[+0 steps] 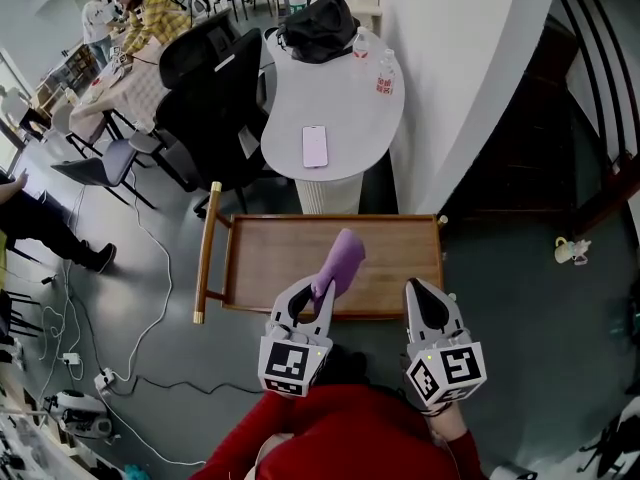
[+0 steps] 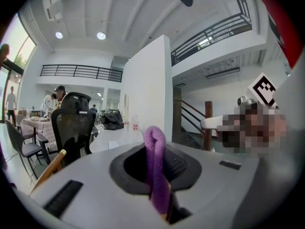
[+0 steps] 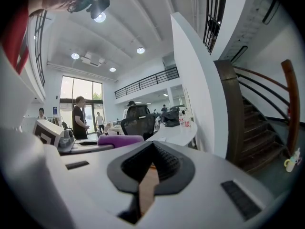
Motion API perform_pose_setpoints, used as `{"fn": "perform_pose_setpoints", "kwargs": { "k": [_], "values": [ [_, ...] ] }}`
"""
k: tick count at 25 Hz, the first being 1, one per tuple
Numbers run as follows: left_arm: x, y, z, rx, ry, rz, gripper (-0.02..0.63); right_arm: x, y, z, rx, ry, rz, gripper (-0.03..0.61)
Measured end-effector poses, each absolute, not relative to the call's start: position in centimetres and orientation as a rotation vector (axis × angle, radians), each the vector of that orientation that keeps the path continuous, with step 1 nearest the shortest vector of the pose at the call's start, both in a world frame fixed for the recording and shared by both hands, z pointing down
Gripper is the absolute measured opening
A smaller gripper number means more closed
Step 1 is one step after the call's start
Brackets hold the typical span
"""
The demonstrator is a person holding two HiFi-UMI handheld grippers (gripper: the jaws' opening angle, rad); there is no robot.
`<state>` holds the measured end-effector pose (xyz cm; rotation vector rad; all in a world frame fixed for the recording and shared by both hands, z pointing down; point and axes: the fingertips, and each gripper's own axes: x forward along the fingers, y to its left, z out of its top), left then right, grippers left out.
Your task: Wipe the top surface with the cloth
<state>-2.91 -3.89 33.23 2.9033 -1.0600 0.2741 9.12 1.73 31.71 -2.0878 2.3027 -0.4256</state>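
Lower left of the head view, left tool (image 1: 318,290): pinching the purple cloth (image 1: 343,256) by its lower end. The rest of it stands up past the tips, over the near edge of the wooden trolley top (image 1: 275,258).
Cloth contact: it seems to be held off the wood, not yet laid flat.
Step in hand, as judged: lower the cloth until a broad fold lies on the wood. Then sweep in overlapping passes from the brass handle (image 1: 206,253) side across to the right rim, working into the corners under the raised edges.
Grip advice: a firm pinch, so that dragging does not pull the cloth free.
Lower right, right tool (image 1: 429,294): tips pressed together and holding nothing. It is best kept off the wiping path.
Writing: the bottle (image 1: 385,74) at upper centre has a red label, too small to read. Nothing else is legible.
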Motion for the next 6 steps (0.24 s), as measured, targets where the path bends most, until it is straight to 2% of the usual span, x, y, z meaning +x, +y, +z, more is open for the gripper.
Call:
{"fn": "perform_pose_setpoints", "kwargs": {
  "k": [6],
  "values": [
    [-3.4, -3.98, 33.21, 2.897, -1.07, 0.276, 0.049, 8.78, 1.74, 31.65, -2.079, 2.302, -0.427, 0.003]
  ]
}}
